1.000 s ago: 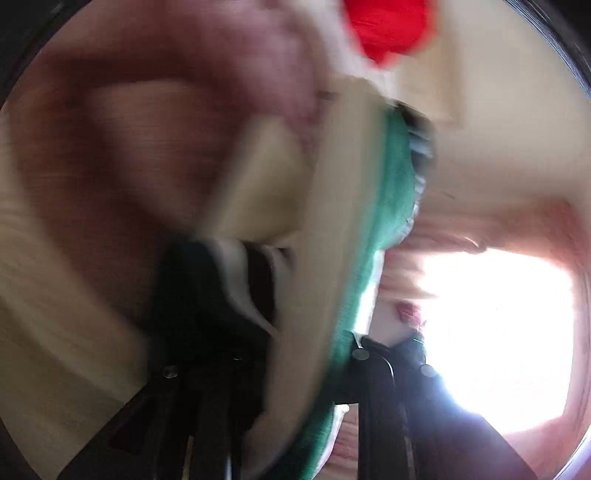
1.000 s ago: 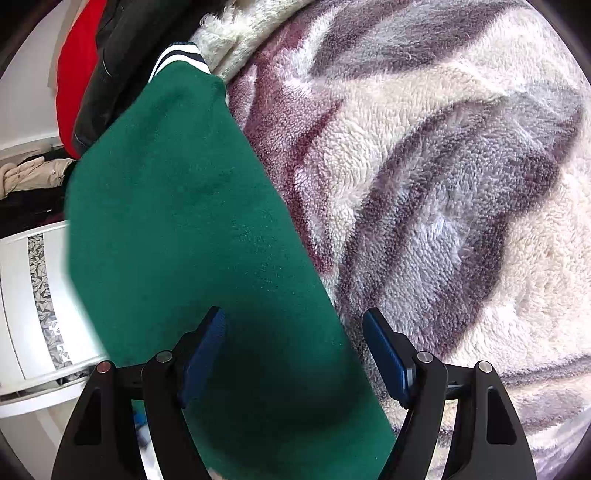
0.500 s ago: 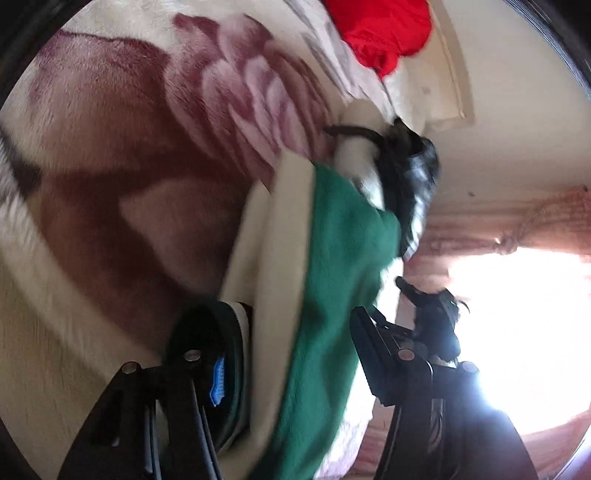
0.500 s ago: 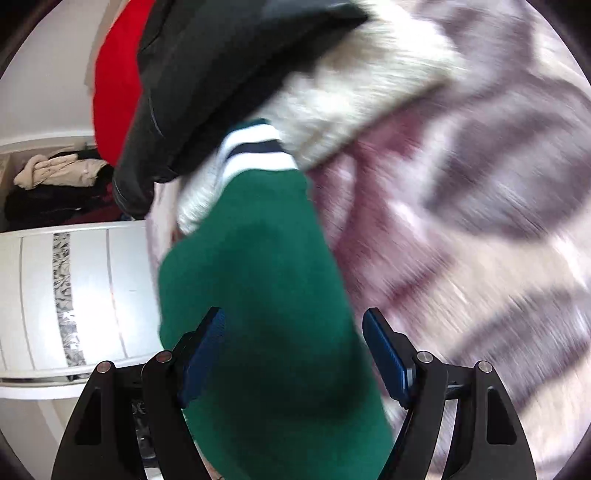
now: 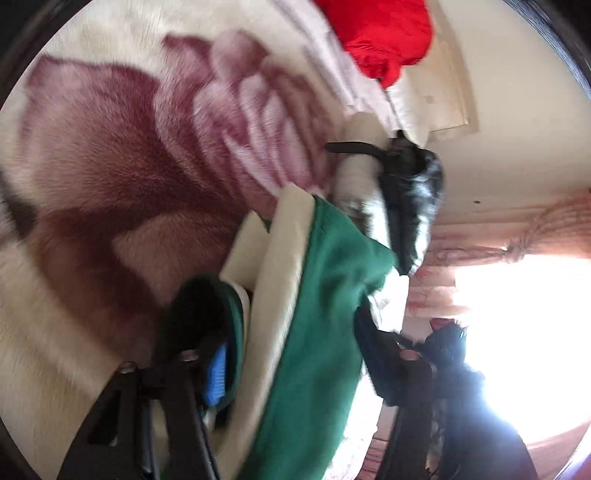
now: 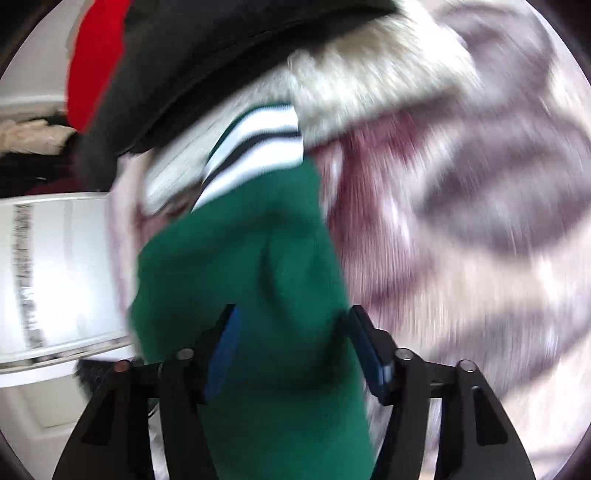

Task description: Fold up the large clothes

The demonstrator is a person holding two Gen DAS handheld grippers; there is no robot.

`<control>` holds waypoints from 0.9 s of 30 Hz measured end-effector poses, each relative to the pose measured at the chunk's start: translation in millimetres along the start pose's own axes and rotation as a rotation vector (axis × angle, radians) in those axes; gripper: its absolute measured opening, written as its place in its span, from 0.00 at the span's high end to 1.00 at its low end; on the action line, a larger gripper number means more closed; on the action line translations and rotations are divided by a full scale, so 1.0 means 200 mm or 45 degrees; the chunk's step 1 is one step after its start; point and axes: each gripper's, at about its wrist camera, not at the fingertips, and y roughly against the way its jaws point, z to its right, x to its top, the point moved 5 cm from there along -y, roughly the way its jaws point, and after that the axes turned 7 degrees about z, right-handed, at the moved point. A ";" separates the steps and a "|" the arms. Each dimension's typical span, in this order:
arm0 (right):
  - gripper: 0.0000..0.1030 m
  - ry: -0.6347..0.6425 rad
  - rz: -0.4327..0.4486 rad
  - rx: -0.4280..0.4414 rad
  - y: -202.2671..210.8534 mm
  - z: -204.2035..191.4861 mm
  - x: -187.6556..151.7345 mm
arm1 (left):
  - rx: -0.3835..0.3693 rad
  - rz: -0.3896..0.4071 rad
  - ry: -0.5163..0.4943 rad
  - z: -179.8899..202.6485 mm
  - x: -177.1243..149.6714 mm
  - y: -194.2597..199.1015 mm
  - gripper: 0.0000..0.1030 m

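Two risks can be read from this moment, both tied to loose cloth between moving jaws. In the left wrist view, the left gripper point(image 5: 291, 354) is seen with its jaws opening, and the green sweatshirt point(image 5: 325, 317), cream-lined on its inner face, runs between them from about six o'clock up toward one o'clock; the blue pad point(image 5: 216, 373) at seven o'clock is partly wrapped by a dark green ribbed edge, so whether cloth is pressed there cannot be told, and a snag on that finger could drag the fold apart as the hand is drawn off. The garment is laid on a plush floral blanket point(image 5: 122, 177) filling nine to twelve o'clock, with a red garment point(image 5: 384, 33) at one o'clock and a black-and-white piece point(image 5: 410, 199) at two o'clock, close enough to be caught up by a careless sweep. In the right wrist view, the right gripper point(image 6: 295, 343) is seen closing, at a middling width, with the green sleeve point(image 6: 251, 280) passing between the blue pads but apparently not yet pressed by them. If only a thin ridge is pinched, the cloth could slip out; if too much is bunched, a crease would be set into the fold. The striped cuff point(image 6: 258, 147) at twelve o'clock lies against a fur-trimmed dark coat point(image 6: 229, 55), which could be tugged along. Heavy blur makes all contacts uncertain.
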 end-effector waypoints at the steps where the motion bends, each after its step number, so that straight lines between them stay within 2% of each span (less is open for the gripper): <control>1: 0.37 -0.017 -0.013 0.030 0.06 0.02 -0.08 | -0.017 0.020 -0.023 0.04 -0.03 0.06 0.28; 4: 0.36 -0.060 -0.072 0.028 0.22 0.13 -0.39 | -0.045 0.039 -0.048 0.10 -0.14 0.22 0.28; 7: 0.35 -0.120 -0.168 -0.001 0.35 0.25 -0.77 | -0.142 0.041 -0.023 0.17 -0.26 0.35 0.28; 10: 0.35 -0.213 -0.281 -0.048 0.42 0.38 -1.16 | -0.158 0.043 -0.013 0.21 -0.42 0.50 0.28; 12: 0.35 -0.262 -0.366 -0.047 0.42 0.48 -1.45 | -0.087 0.046 -0.052 0.20 -0.57 0.60 0.28; 14: 0.35 -0.300 -0.442 -0.055 0.42 0.58 -1.69 | 0.045 0.024 -0.104 0.11 -0.76 0.70 0.28; 18: 0.35 -0.357 -0.533 -0.074 0.39 0.76 -2.08 | 0.354 -0.067 -0.063 -0.24 -1.15 0.81 0.28; 20: 0.35 -0.383 -0.542 -0.053 0.36 0.80 -2.20 | 0.435 -0.104 -0.025 -0.38 -1.31 0.85 0.28; 23: 0.35 -0.401 -0.535 0.007 0.27 0.80 -2.32 | 0.446 -0.172 0.016 -0.51 -1.50 0.87 0.28; 24: 0.35 -0.401 -0.545 0.037 0.22 0.78 -2.34 | 0.430 -0.196 -0.011 -0.52 -1.55 0.84 0.28; 25: 0.35 -0.399 -0.557 0.060 0.18 0.77 -2.38 | 0.470 -0.206 -0.052 -0.52 -1.58 0.83 0.30; 26: 0.35 -0.395 -0.546 0.064 0.09 0.68 -2.36 | 0.536 -0.247 -0.113 -0.54 -1.62 0.79 0.32; 27: 0.37 -0.367 -0.531 0.058 0.05 0.65 -2.35 | 0.550 -0.261 -0.145 -0.55 -1.65 0.78 0.51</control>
